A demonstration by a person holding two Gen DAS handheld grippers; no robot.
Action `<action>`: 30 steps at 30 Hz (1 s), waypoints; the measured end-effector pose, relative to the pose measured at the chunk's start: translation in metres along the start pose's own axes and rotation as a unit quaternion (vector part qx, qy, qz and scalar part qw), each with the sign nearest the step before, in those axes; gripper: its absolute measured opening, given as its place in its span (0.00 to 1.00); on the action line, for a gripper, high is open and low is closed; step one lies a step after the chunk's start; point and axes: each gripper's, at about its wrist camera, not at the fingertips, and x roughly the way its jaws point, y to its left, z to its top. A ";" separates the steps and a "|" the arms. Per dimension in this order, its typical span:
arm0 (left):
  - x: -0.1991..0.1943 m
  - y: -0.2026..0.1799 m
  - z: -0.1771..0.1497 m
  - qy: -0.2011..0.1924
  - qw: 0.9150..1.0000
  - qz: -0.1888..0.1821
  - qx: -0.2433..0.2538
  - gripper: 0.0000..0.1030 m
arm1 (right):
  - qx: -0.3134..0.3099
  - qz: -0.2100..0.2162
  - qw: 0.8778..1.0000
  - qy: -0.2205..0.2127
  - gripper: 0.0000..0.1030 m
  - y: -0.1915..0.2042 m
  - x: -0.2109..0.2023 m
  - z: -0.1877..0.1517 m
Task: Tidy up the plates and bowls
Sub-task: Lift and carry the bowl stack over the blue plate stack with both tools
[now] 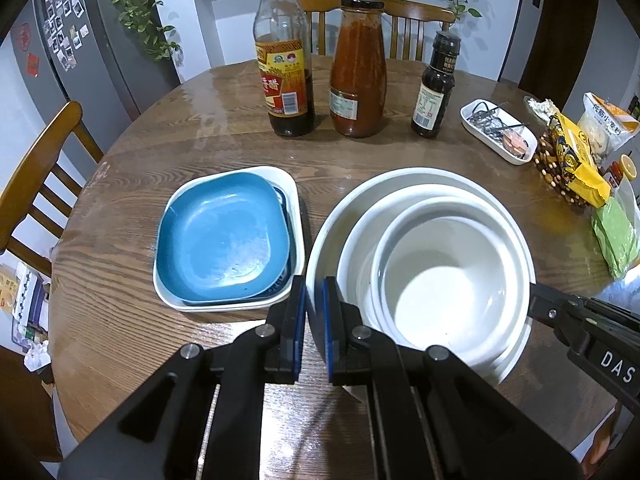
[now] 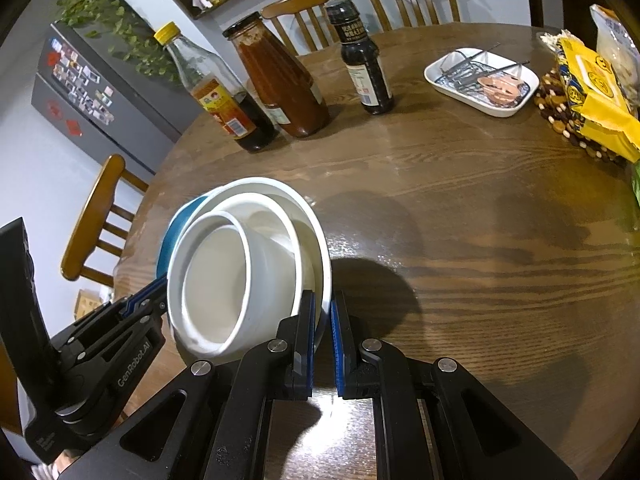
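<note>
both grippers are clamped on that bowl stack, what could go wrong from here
1. The left gripper and right gripper each pinch only the outermost bowl's rim, on opposite sides; uneven motion could tilt the stack.
2. The inner bowls sit loose and off-centre, so a tilt may slide or spill them.
3. The blue plates in the white dish lie close beside the stack; a swing that way could knock them.

The table (image 1: 168,148) at centre frame is grained wood under a glossy sheen. The white bowls (image 1: 448,280), lower right, look glazed and smooth. The blue plate (image 1: 224,236) shines like plastic.
</note>
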 end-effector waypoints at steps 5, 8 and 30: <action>-0.002 0.007 0.002 -0.005 1.000 0.004 -0.006 0.04 | -0.005 0.003 1.000 -0.001 0.11 0.008 0.001 0.002; -0.004 0.013 0.004 -0.009 1.000 0.006 -0.009 0.04 | -0.009 0.005 1.000 -0.001 0.11 0.014 0.003 0.004; -0.005 0.073 0.014 -0.024 0.999 0.034 -0.023 0.04 | -0.040 0.021 0.999 -0.005 0.11 0.073 0.031 0.015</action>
